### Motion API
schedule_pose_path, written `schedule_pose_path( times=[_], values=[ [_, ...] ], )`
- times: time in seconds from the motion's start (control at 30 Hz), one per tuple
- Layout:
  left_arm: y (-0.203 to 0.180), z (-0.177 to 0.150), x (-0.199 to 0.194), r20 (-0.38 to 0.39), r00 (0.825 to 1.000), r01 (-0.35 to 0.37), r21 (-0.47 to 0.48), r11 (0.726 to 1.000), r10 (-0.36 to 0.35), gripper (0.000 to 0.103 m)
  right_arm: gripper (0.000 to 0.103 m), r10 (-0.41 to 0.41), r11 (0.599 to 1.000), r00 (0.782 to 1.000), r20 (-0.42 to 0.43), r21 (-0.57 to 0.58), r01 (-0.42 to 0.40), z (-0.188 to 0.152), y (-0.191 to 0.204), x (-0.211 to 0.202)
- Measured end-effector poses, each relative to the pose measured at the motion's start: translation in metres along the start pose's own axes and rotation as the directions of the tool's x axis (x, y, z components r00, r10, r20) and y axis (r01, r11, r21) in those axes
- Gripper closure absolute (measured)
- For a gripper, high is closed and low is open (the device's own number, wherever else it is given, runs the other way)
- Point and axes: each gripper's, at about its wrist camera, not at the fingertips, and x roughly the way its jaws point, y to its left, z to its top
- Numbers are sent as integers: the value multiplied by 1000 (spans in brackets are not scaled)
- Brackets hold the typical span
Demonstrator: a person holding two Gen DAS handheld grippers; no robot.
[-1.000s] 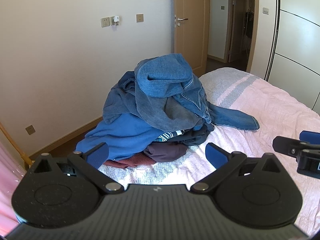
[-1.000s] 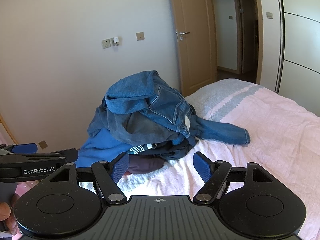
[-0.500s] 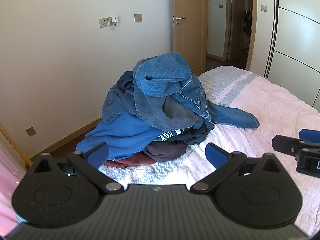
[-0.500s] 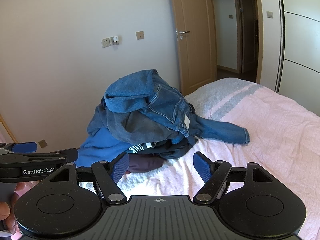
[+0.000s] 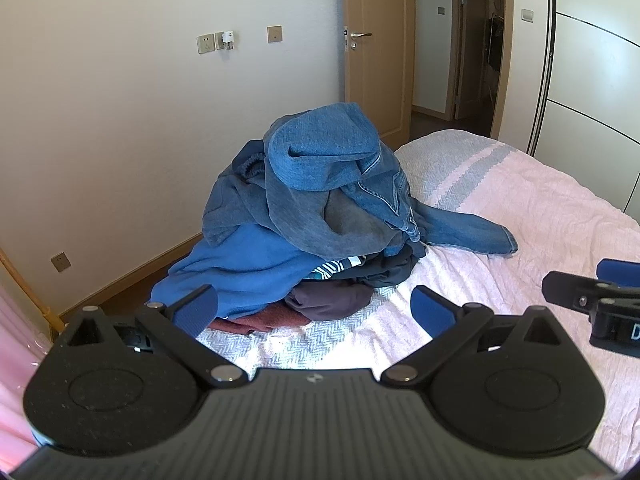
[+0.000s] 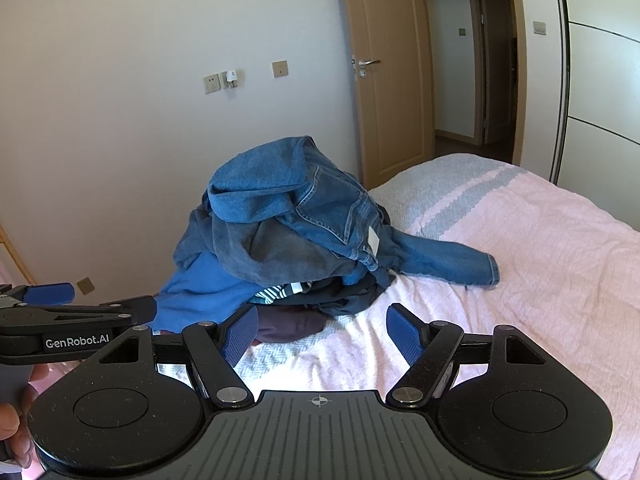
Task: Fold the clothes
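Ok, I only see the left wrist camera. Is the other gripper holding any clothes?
Observer: No. The right gripper has its fingers wide open with nothing between them, short of the pile of clothes.
Child: Anything I'm missing on the pile?
Observer: A white tag on the jeans on top.
Child: Can you see my gripper?
Observer: Yes, the left gripper at the picture's left edge, with a hand under it.
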Motion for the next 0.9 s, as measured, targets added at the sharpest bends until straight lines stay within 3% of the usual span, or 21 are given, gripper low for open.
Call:
schedule_pose_path(
  times=[0.9],
  values=[
    [-2, -4, -2, -13, 1000, -18, -7, 1000, 17, 1, 29, 8, 1000, 1000, -8, 13, -8, -5, -6, 0]
  ],
)
